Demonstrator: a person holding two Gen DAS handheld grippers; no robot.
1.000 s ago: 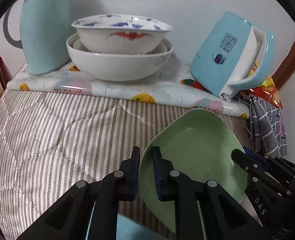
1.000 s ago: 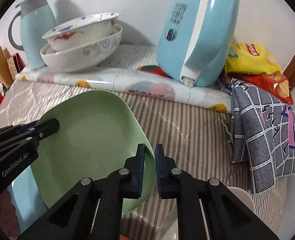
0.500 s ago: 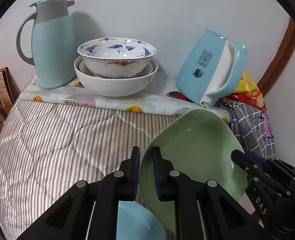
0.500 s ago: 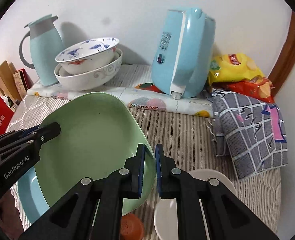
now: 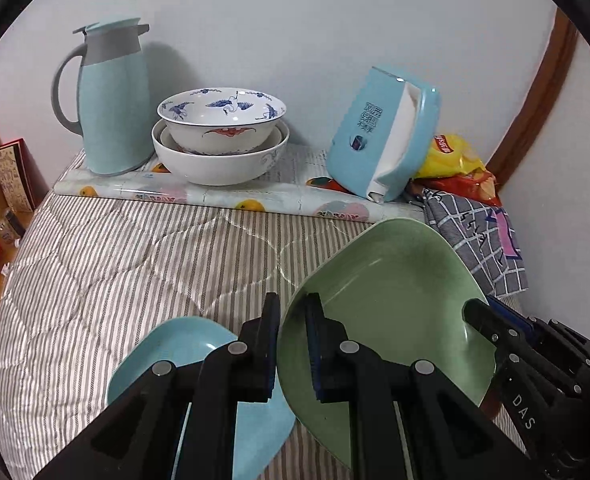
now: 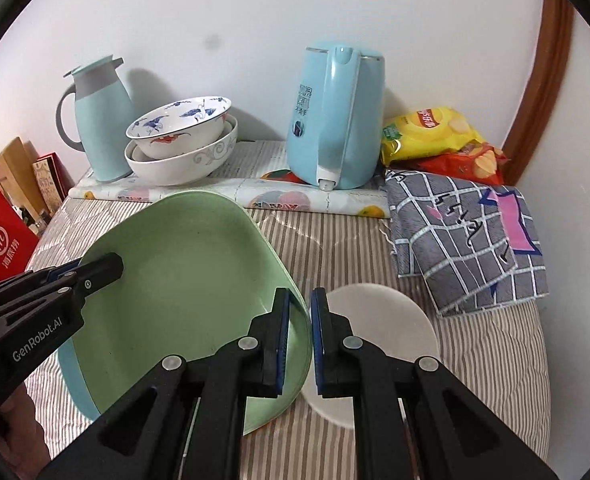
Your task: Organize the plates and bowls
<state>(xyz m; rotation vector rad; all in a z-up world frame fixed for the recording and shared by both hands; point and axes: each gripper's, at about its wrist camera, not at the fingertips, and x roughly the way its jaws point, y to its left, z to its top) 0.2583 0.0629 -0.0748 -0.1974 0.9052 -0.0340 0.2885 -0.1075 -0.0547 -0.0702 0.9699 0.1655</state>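
Observation:
A pale green plate (image 5: 395,300) hangs tilted above the striped bedding, held at two opposite edges. My left gripper (image 5: 293,312) is shut on its left rim, and my right gripper (image 6: 299,304) is shut on its right rim. Each gripper also shows in the other's view: the right gripper (image 5: 481,314) and the left gripper (image 6: 109,266). Under the green plate lies a light blue plate (image 5: 183,356), with only its rim (image 6: 71,380) showing in the right wrist view. A white plate (image 6: 383,320) lies beside it. Two stacked bowls (image 5: 221,140) stand at the back.
A blue thermos jug (image 5: 111,96) and a blue kettle (image 6: 335,120) stand on a patterned board (image 5: 215,194) against the wall. Snack bags (image 6: 435,136) and a checked cloth (image 6: 463,236) lie at the right. Red boxes and books (image 6: 7,240) line the left edge.
Both grippers have risen and drawn back with the green plate between them. The blue plate and the white plate below have come into view.

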